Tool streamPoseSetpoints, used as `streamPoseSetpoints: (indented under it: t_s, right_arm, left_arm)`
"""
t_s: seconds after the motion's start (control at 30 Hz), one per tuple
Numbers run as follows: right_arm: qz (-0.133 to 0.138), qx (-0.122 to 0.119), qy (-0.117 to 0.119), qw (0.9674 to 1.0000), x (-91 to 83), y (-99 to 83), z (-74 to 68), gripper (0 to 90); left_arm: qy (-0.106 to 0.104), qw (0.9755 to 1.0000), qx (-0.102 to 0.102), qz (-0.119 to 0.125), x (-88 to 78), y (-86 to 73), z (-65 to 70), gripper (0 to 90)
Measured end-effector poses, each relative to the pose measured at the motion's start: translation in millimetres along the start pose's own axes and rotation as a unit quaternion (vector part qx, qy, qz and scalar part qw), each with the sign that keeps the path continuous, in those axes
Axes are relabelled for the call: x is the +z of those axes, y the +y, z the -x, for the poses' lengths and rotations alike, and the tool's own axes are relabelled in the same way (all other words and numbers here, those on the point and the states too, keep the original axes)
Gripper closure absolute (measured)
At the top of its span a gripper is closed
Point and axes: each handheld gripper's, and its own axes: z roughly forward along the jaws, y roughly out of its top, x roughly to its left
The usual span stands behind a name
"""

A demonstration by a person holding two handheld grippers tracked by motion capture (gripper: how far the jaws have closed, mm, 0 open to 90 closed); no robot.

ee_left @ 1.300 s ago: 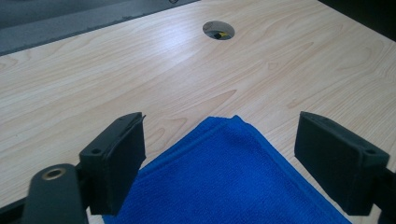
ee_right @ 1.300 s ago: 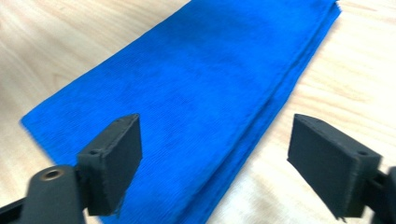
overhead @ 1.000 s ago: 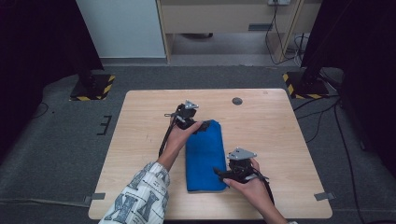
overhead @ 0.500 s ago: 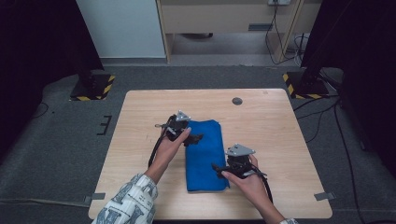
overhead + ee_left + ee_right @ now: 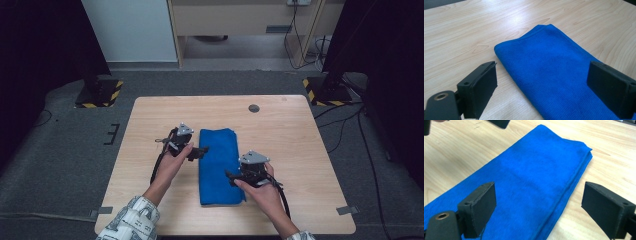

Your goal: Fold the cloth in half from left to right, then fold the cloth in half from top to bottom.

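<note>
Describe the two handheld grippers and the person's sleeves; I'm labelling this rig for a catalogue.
Both the left gripper and the right gripper are black, each topped by a grey three-cornered plate, with a black cable trailing back along the forearm. Each has two flat, rectangular black jaws with a round hole near the base. The sleeves are white with a dark printed pattern.

A lab-style recording room, set up for filmed tabletop work.

A plain wooden surface (image 5: 280,125) with a round cable hole (image 5: 254,108) stands alone on grey carpet (image 5: 65,160). Black curtains (image 5: 40,45) hang at both sides, and stands whose feet are taped in yellow-and-black hazard stripes (image 5: 100,95) flank it. Cables (image 5: 350,125) trail over the floor, tape marks (image 5: 347,210) fix the surface's place, and a white cabinet (image 5: 132,30) and a pale wooden unit (image 5: 240,20) stand against the back.
</note>
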Motion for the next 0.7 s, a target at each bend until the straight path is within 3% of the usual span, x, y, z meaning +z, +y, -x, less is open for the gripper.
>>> streamPoseSetpoints:
  t_s: [0.13, 0.3, 0.5, 0.7]
  right_arm:
    - [-0.009, -0.005, -0.001, 0.9999, 3.9, 9.9, 4.6, 12.4]
    - [-0.013, -0.011, 0.005, 0.9998, 10.0, 29.3, 14.4, 13.8]
    - [-0.023, -0.003, 0.015, 0.9996, 24.9, 51.4, 28.9, 14.4]
    - [-0.035, 0.015, 0.023, 0.999, 47.0, 64.5, 44.8, 20.0]
  left_arm:
    - [0.008, 1.0, 0.001, 0.002, -4.3, 0.5, -1.1, 7.8]
    - [0.02, 0.9997, 0.001, -0.014, -7.2, 1.6, -4.8, 7.7]
    - [0.023, 0.9997, -0.006, -0.01, -8.6, 5.3, -10.8, 7.7]
    - [0.036, 0.9989, -0.031, -0.006, -3.5, 11.5, -26.7, 8.3]
